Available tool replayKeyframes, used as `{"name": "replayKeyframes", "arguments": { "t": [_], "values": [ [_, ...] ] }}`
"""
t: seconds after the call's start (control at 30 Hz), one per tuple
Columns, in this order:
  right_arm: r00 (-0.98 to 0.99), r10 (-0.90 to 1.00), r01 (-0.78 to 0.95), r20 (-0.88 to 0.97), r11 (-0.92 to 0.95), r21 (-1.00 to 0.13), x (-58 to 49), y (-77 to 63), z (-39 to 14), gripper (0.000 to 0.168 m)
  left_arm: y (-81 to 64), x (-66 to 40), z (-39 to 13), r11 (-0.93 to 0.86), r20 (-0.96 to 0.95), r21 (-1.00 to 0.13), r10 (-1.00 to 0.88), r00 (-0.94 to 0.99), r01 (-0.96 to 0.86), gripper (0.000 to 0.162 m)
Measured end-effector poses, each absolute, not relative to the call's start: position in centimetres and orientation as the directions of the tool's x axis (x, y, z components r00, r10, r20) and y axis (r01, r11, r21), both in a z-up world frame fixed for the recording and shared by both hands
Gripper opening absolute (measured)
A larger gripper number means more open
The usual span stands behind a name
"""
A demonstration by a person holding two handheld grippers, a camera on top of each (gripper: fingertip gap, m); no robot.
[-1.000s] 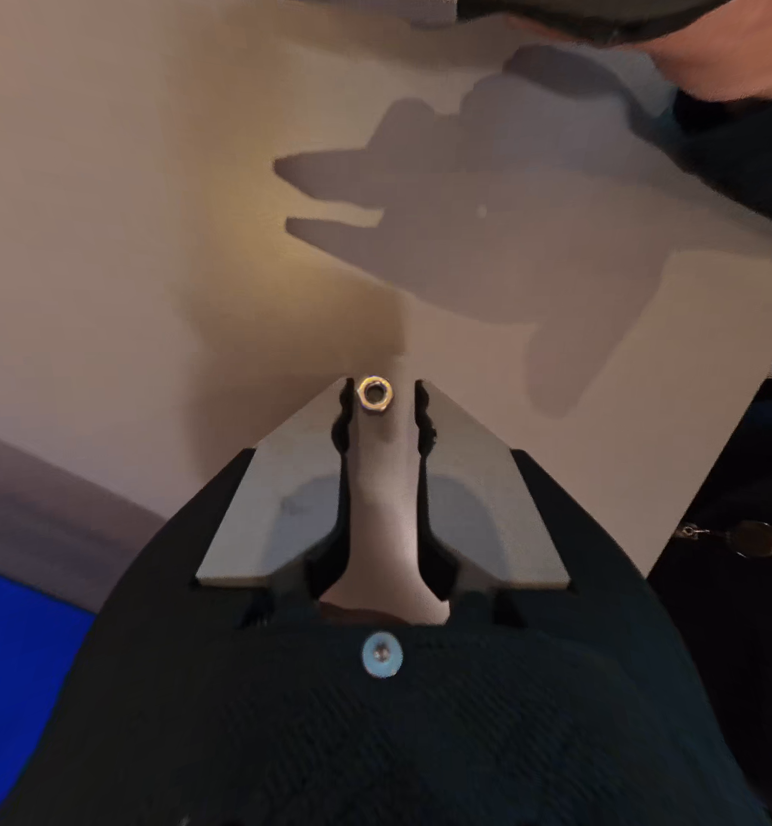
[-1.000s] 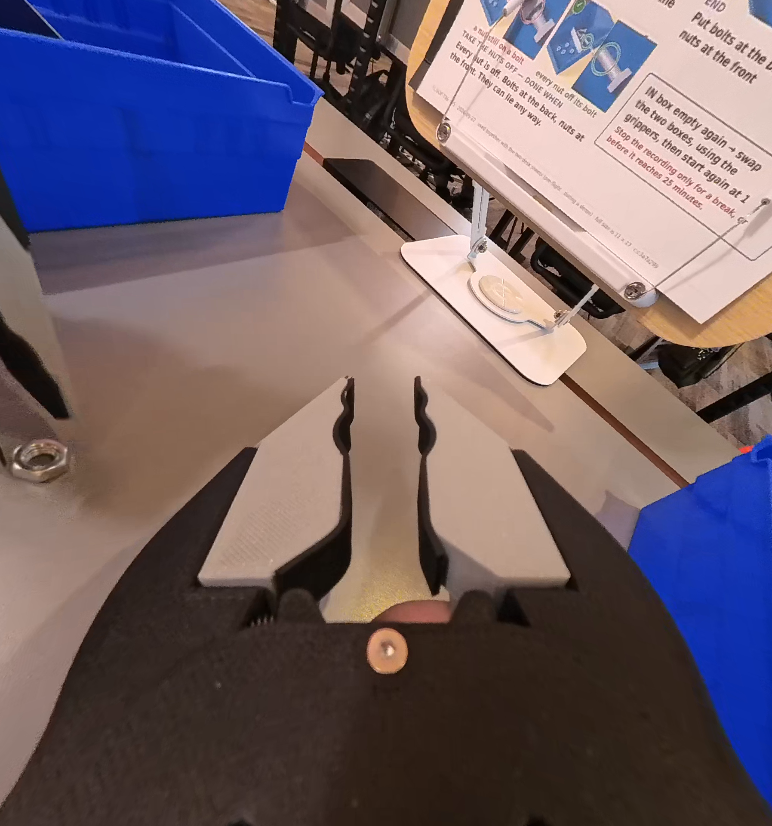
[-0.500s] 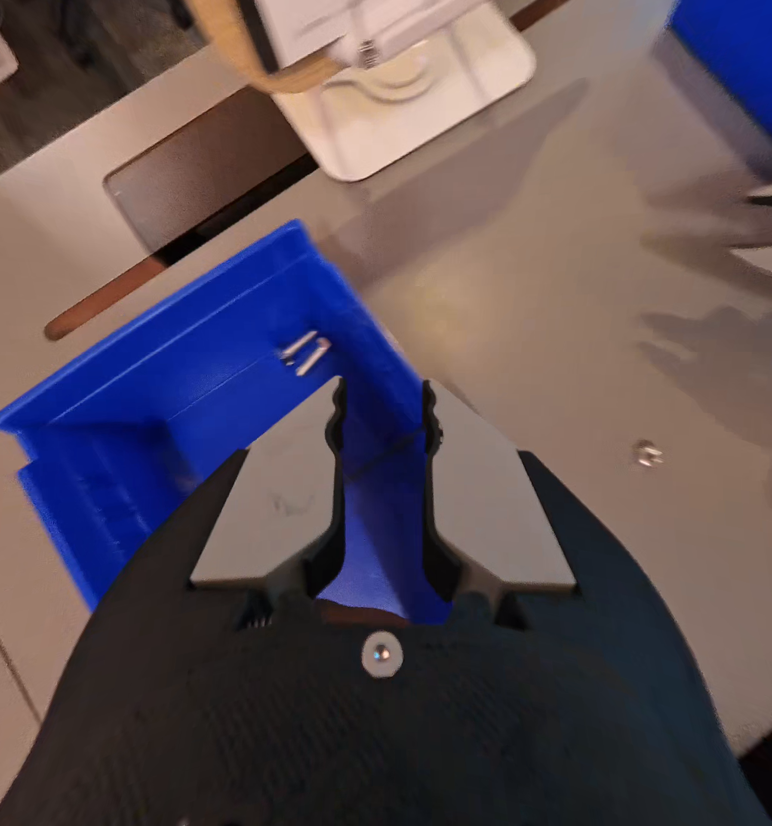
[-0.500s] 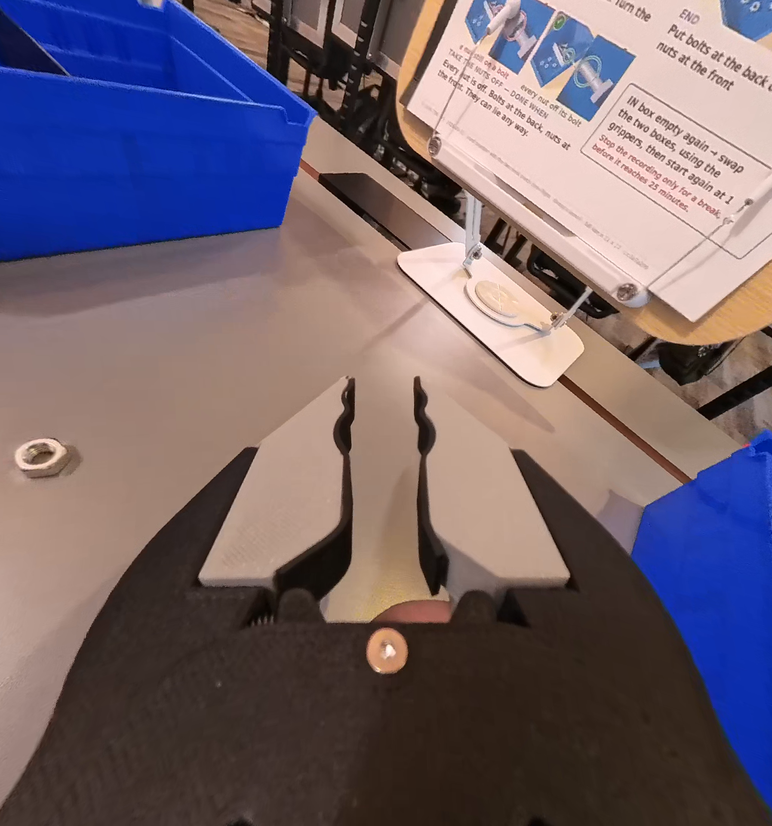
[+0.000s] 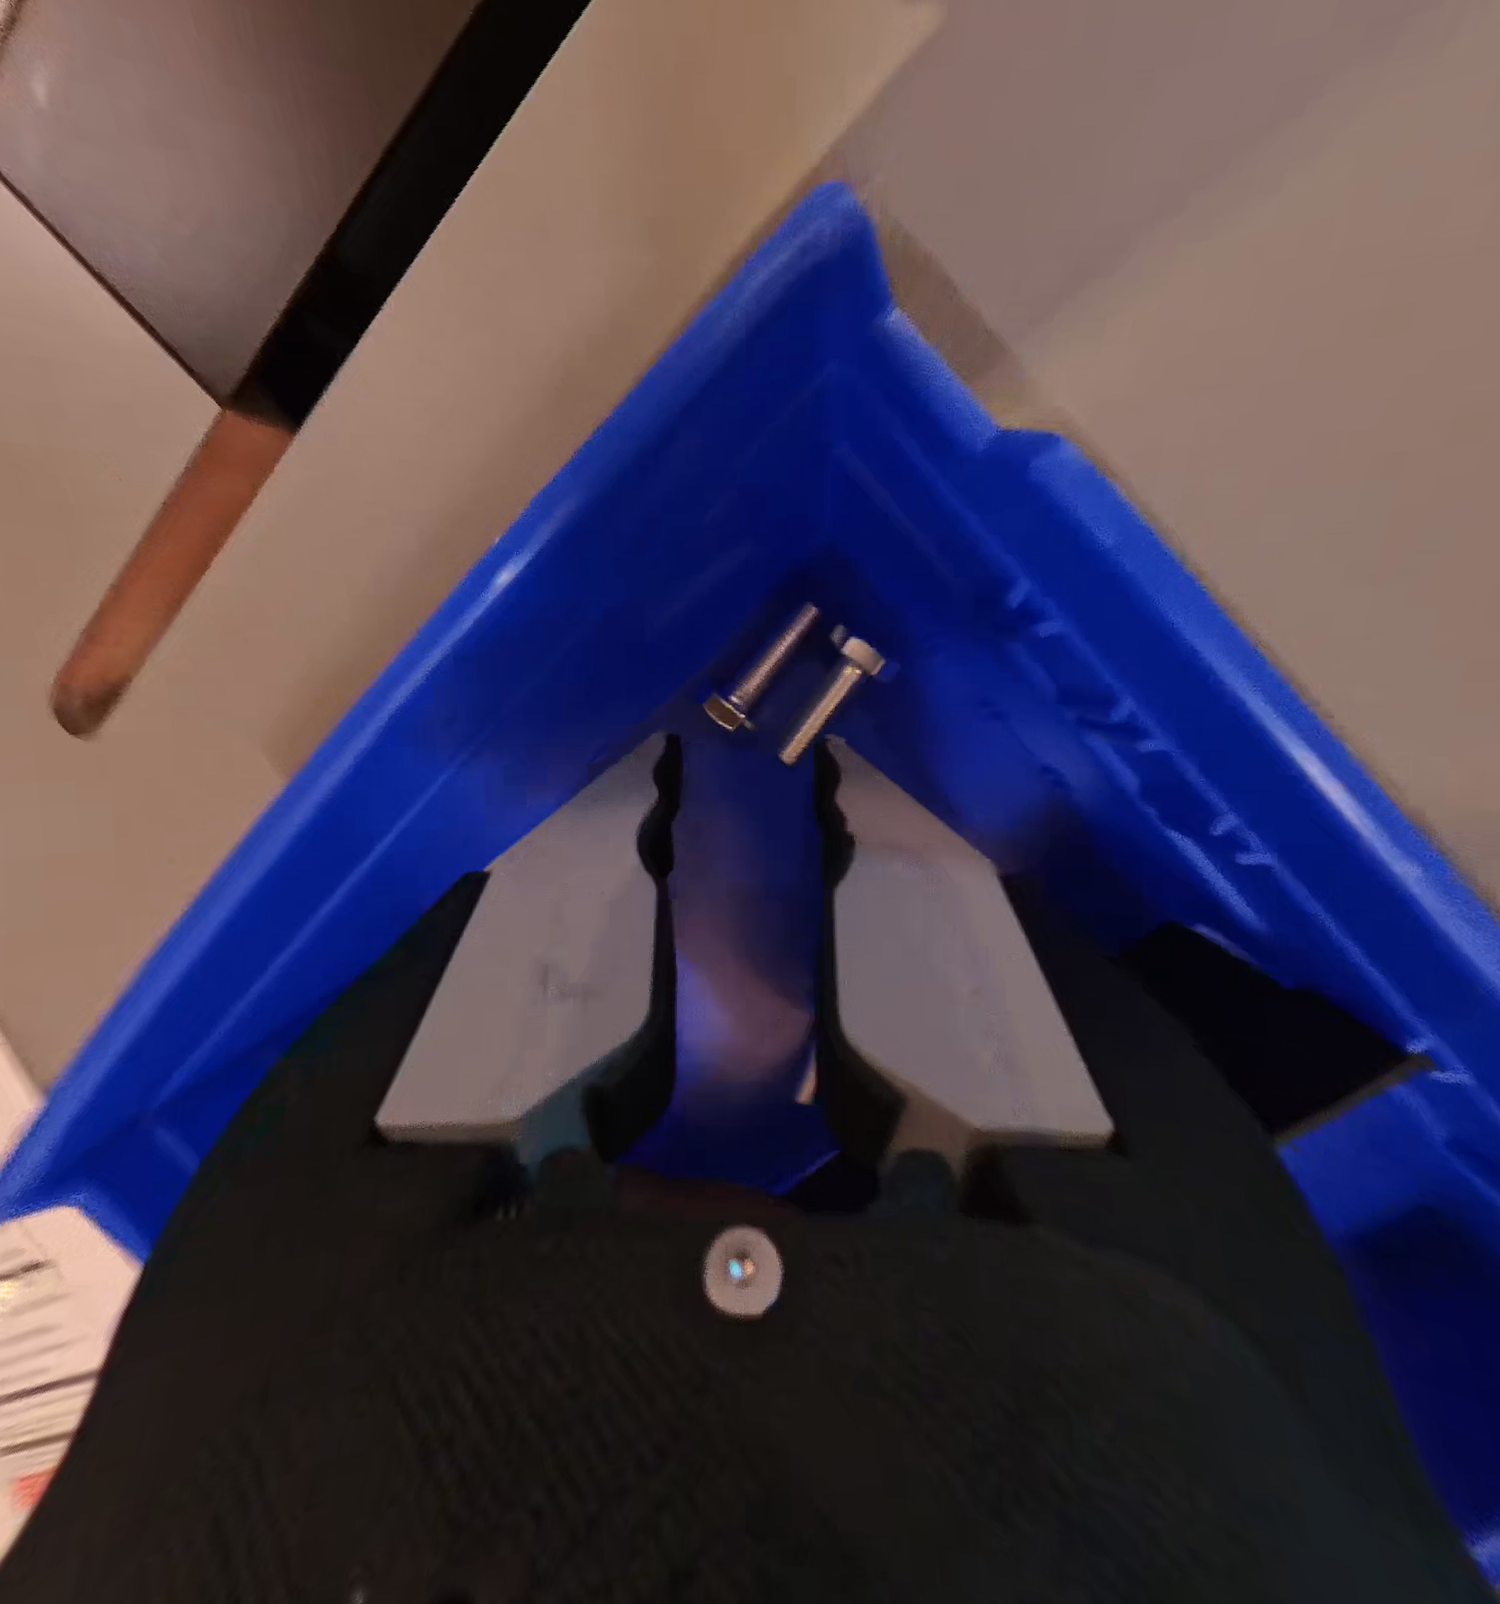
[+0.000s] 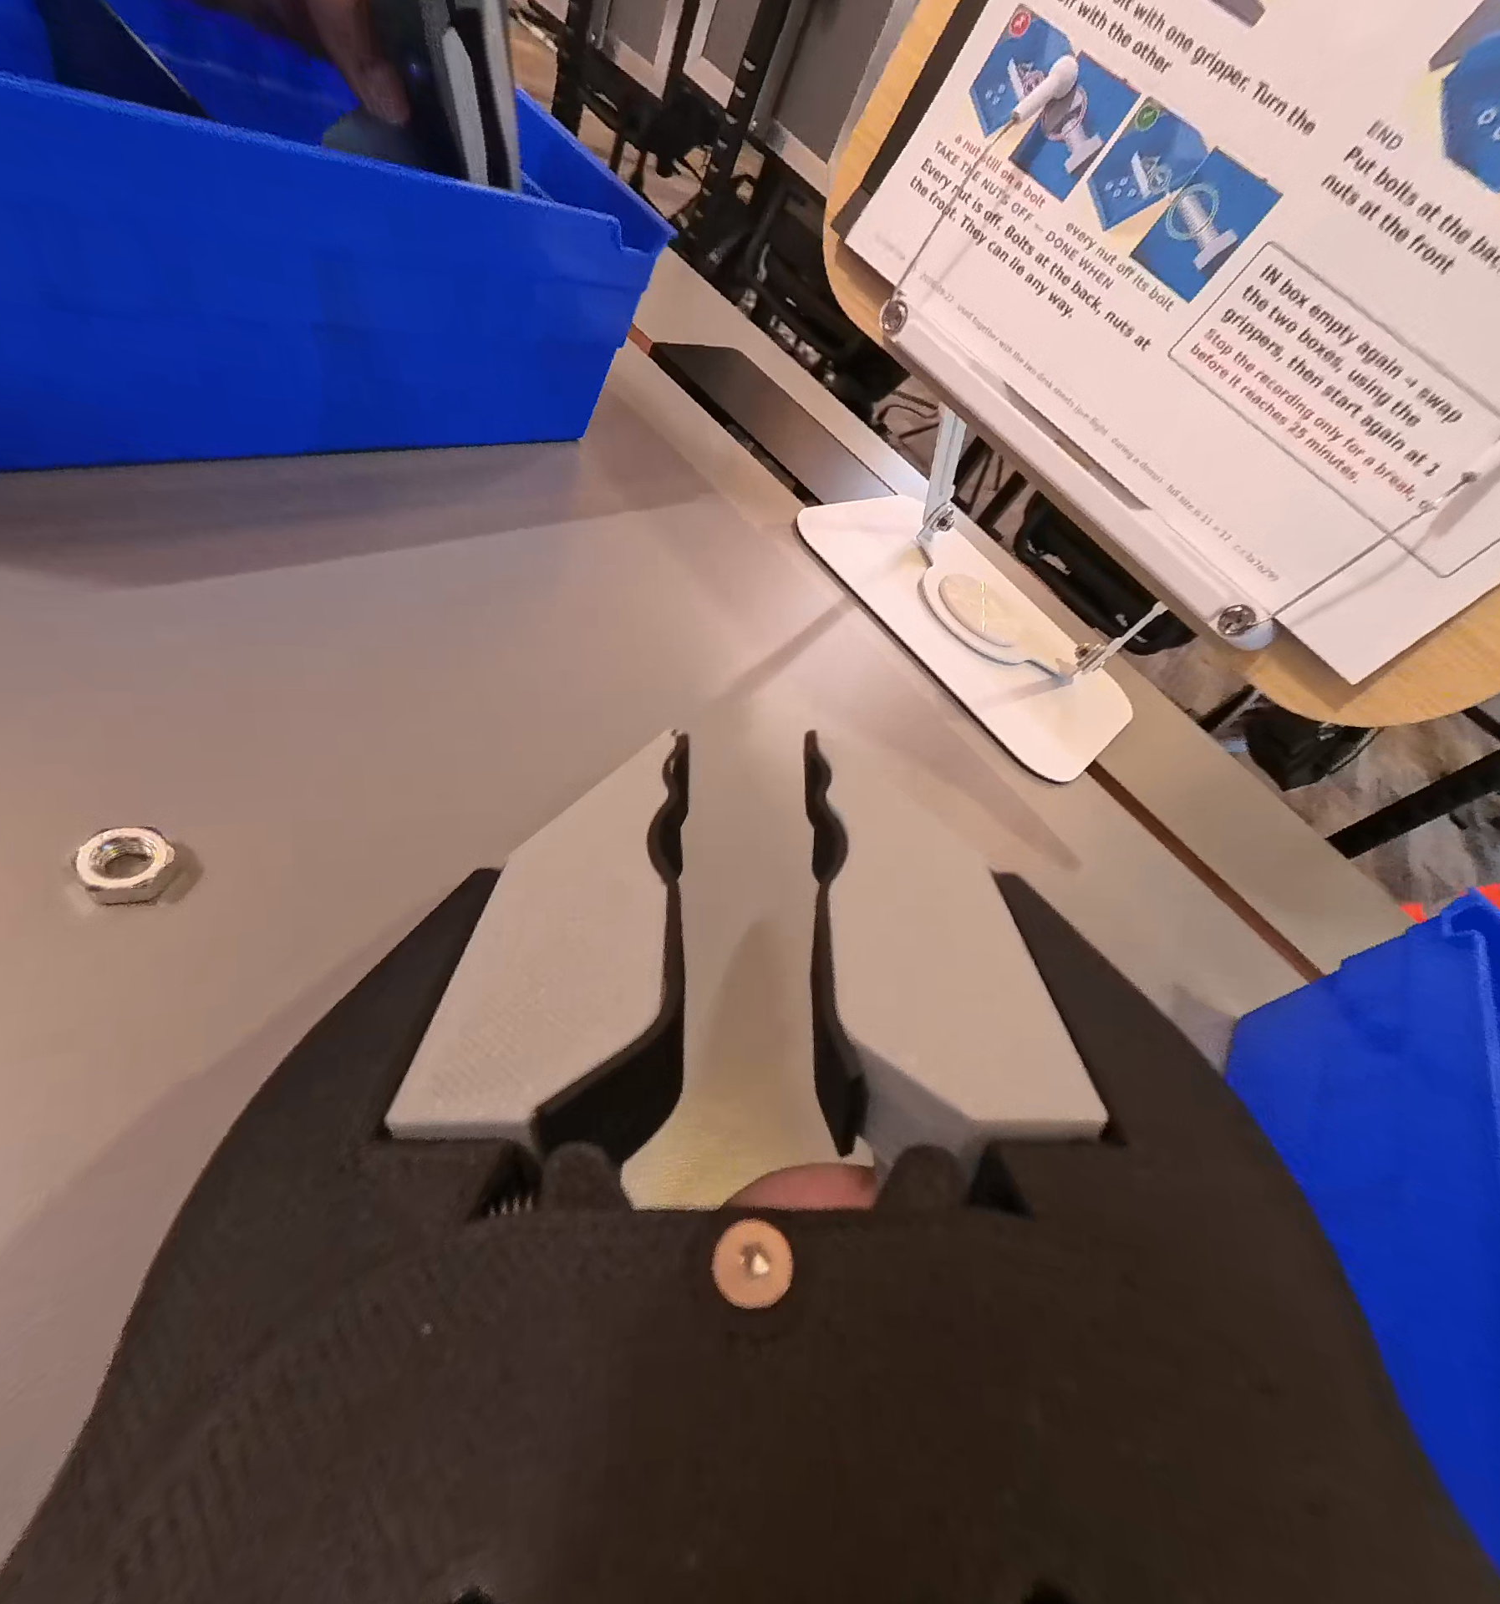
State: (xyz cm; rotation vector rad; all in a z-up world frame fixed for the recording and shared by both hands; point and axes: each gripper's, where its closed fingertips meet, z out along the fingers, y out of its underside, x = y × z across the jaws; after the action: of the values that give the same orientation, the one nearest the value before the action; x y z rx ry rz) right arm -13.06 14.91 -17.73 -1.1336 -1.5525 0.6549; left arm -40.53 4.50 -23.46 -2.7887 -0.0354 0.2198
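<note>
A: While I'm hanging my left gripper (image 5: 742,751) over the corner of the blue bin (image 5: 607,625), what are you logging for the jaws?

B: Parted, nothing between them. Two bolts (image 5: 794,681) are lying side by side in that corner, just past your fingertips; the nearer one is almost touching the right-hand tip. Contact unclear, frame is blurring.

A: Agreed. If I'm going for one, I'm judging it best to line the gap along a single shank and come down slowly, since the pair are lying so close that I could catch both or knock one into the wall.

B: And the other hand?

A: I'm keeping my right gripper (image 6: 744,738) low over the grey table (image 6: 381,694), jaws likewise apart and empty. A nut (image 6: 127,864) is lying off to its left, well apart. Beyond the tips, a white stand (image 6: 989,677) is holding a printed sheet; a second blue bin (image 6: 1423,1172) is sitting at the right.
</note>
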Motion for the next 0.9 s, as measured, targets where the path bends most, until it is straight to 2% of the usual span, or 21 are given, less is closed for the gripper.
{"name": "replayKeyframes", "arguments": {
  "t": [0.1,0.13,0.2,0.3,0.4,0.47,0.5,0.57,0.67,0.9],
  "values": [
    [-0.011,0.926,0.342,0.378,0.359,-0.869,-13.2,14.9,-18.4,0.024,5.0,-41.4,-23.1,-0.932,-0.279,-0.3,-0.116,0.953,-0.202,0.025],
    [-0.016,0.931,0.345,0.365,0.348,-0.872,-13.2,14.9,-18.6,0.024,5.3,-41.7,-23.0,-0.925,-0.303,-0.292,-0.15,0.941,-0.242,0.019],
    [-0.019,0.936,0.351,0.35,0.334,-0.875,-13.3,15.0,-18.9,0.024,5.7,-41.8,-23.3,-0.92,-0.301,-0.275,-0.192,0.934,-0.278,0.006],
    [-0.012,0.938,0.354,0.345,0.327,-0.876,-13.3,15.3,-19.0,0.024,6.0,-41.3,-24.4,-0.911,-0.262,-0.251,-0.262,0.929,-0.327,0.006],
    [-0.012,0.944,0.349,0.331,0.314,-0.883,-13.2,15.4,-18.8,0.024,5.8,-41.1,-25.1,-0.909,-0.238,-0.226,-0.298,0.924,-0.352,0.008],
    [-0.014,0.944,0.344,0.329,0.313,-0.885,-13.1,15.3,-18.6,0.024,5.7,-40.5,-25.3,-0.903,-0.199,-0.234,-0.318,0.927,-0.36,0.017],
    [-0.015,0.943,0.342,0.332,0.317,-0.885,-13.1,15.2,-18.6,0.024,5.4,-40.4,-25.6,-0.9,-0.197,-0.224,-0.334,0.922,-0.374,0.015],
    [-0.015,0.939,0.338,0.343,0.327,-0.882,-13.1,15.1,-18.4,0.024,4.6,-41.0,-26.1,-0.898,-0.225,-0.159,-0.372,0.901,-0.41,0.021],
    [-0.019,0.937,0.333,0.349,0.335,-0.881,-13.1,14.9,-18.3,0.024,4.7,-41.9,-26.3,-0.902,-0.264,-0.136,-0.365,0.893,-0.41,0.007],
    [-0.019,0.937,0.317,0.348,0.336,-0.887,-12.9,14.7,-17.8,0.023,3.8,-42.1,-25.3,-0.908,-0.323,-0.183,-0.306,0.896,-0.377,0.008]
  ]
}}
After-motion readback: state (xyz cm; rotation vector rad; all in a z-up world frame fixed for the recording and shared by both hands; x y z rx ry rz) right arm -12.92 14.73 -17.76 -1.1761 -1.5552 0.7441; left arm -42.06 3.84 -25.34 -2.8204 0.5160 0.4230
